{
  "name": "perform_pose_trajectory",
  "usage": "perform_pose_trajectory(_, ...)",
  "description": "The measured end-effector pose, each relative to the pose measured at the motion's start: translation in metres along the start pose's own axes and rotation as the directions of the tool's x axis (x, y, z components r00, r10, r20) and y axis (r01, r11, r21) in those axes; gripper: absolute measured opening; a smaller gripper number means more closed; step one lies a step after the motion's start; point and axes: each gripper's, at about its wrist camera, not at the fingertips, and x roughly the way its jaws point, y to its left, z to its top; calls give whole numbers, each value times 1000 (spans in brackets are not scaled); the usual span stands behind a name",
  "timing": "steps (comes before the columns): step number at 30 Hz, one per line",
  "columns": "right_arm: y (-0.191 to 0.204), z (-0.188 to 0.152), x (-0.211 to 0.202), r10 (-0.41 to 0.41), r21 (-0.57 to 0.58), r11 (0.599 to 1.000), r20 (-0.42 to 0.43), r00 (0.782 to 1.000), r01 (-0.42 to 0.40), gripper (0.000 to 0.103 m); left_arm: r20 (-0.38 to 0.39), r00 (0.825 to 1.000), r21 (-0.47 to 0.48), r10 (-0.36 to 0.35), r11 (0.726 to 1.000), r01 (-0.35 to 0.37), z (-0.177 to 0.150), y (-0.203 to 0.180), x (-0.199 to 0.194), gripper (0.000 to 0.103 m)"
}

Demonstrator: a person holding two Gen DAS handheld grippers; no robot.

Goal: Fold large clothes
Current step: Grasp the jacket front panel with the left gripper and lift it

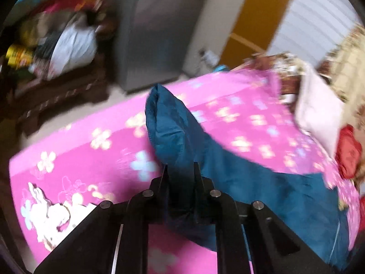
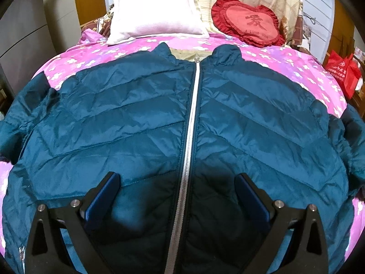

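Teal quilted jacket [image 2: 146, 123] lies zipped and flat on the pink bed [image 2: 285, 66], your left claw [image 1: 180, 166] pinching its sleeve [image 1: 168, 127] mid-frame, right claw [image 2: 178, 180] spread above the hem; next, carry that sleeve across the chest.

A: Any writing you can read?

B: One sign. The red heart cushion [image 2: 247, 24] at the head of the bed carries a large Chinese character, 爱, stitched in darker red at its middle.

A: Anything under it?

B: A small line of letters, too tiny to make out.

A: And the red bag [image 2: 342, 73] at the right edge?

B: It has a round emblem and lines of pale print, all too small to read.

A: The left wrist view?

B: Blurred; nothing legible there.
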Motion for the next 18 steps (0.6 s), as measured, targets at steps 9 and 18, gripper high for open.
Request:
perform_pose_trajectory(9, -14, -9, -40, -11, -40, 999, 40, 999, 12, 103, 21, 981, 233, -194, 955, 184, -31, -128, -78, 0)
perform_pose_trajectory(18, -67, -28, -67, -27, 21, 999, 55, 998, 26, 103, -43, 953, 415, -299, 863, 289, -92, -231, -116, 0)
